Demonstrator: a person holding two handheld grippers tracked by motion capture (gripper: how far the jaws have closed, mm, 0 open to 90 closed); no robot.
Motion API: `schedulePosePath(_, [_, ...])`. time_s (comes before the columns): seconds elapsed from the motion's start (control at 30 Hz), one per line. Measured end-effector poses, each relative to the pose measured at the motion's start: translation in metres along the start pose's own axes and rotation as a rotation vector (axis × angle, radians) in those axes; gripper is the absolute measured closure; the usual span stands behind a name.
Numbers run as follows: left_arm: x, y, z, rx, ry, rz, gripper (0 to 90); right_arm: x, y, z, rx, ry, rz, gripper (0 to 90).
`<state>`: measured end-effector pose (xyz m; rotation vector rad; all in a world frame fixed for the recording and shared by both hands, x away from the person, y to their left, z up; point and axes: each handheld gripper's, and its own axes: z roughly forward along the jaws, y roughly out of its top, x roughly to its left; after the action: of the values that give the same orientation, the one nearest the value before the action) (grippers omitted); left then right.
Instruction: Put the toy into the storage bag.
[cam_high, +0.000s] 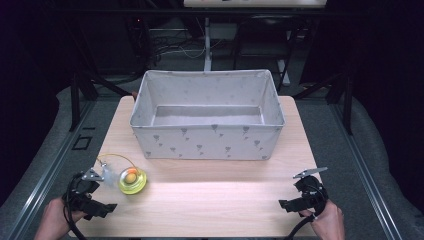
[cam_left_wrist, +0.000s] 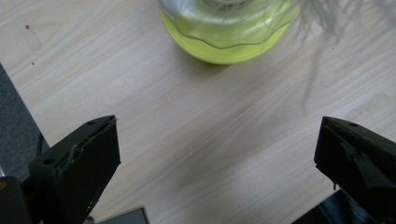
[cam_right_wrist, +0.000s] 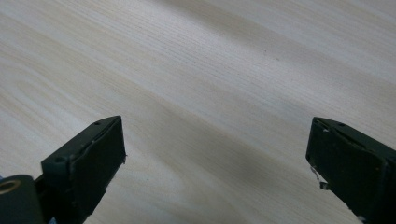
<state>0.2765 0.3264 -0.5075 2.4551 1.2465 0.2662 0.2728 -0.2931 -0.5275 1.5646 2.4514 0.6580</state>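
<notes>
round yellow-green toy (cam_high: 132, 180), glossy, on pale woodgrain table (cam_high: 215, 195).

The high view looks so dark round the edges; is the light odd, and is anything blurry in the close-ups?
High view: light falls on the table and fabric box, with a brighter band near the front edge; the surroundings sink into black. Left gripper view: the yellow toy is soft and cut off at the top, its feather a faint smear. Right gripper view: the wood grain is sharp in front, hazier farther off.

Bare tabletop (cam_high: 220, 192) before fabric bin (cam_high: 207, 142)
</notes>
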Motion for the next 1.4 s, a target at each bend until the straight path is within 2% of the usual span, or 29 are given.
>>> schedulePosePath(0.13, [0.0,0.0,-0.001,0.012,-0.013,0.005,0.4,0.001,0.0,0.002,0.007,0.006,0.004,2.4])
schedulePosePath(0.17, [0.0,0.001,-0.001,0.014,-0.016,0.006,0.4,0.0,0.001,0.002,0.021,-0.006,-0.007,1.9])
schedulePosePath(0.43, [-0.001,0.004,-0.008,0.016,-0.036,0.006,0.3,0.006,0.003,0.007,0.025,0.012,-0.005,0.5])
schedulePosePath(0.53, [-0.001,0.008,-0.018,0.005,-0.027,0.012,0.3,0.008,0.004,0.005,0.027,-0.002,-0.022,0.5])
schedulePosePath(0.63, [-0.004,0.011,-0.023,0.0,-0.035,0.025,0.3,0.008,0.003,0.004,0.023,0.009,-0.013,0.5])
schedulePosePath(0.7, [-0.007,0.016,-0.03,-0.009,-0.061,0.036,0.6,0.01,0.004,0.003,0.03,-0.004,-0.02,0.5])
schedulePosePath(0.77, [-0.007,0.017,-0.033,-0.008,-0.066,0.039,0.9,0.012,0.005,0.002,0.03,-0.006,-0.035,0.5])
schedulePosePath(0.87, [-0.005,0.021,-0.039,-0.017,-0.067,0.041,0.6,0.016,0.005,0.001,0.029,-0.023,-0.05,0.5])
schedulePosePath(0.97, [0.0,0.023,-0.045,-0.024,-0.06,0.039,0.4,0.017,0.005,0.001,0.032,-0.019,-0.053,0.6])
schedulePosePath(1.13, [0.004,0.029,-0.055,-0.022,-0.06,0.067,0.1,0.017,0.005,0.002,0.034,-0.021,-0.05,0.5])
schedulePosePath(1.4, [0.003,0.051,-0.07,-0.037,-0.05,0.121,0.0,0.018,0.004,0.003,0.036,-0.019,-0.051,0.5])
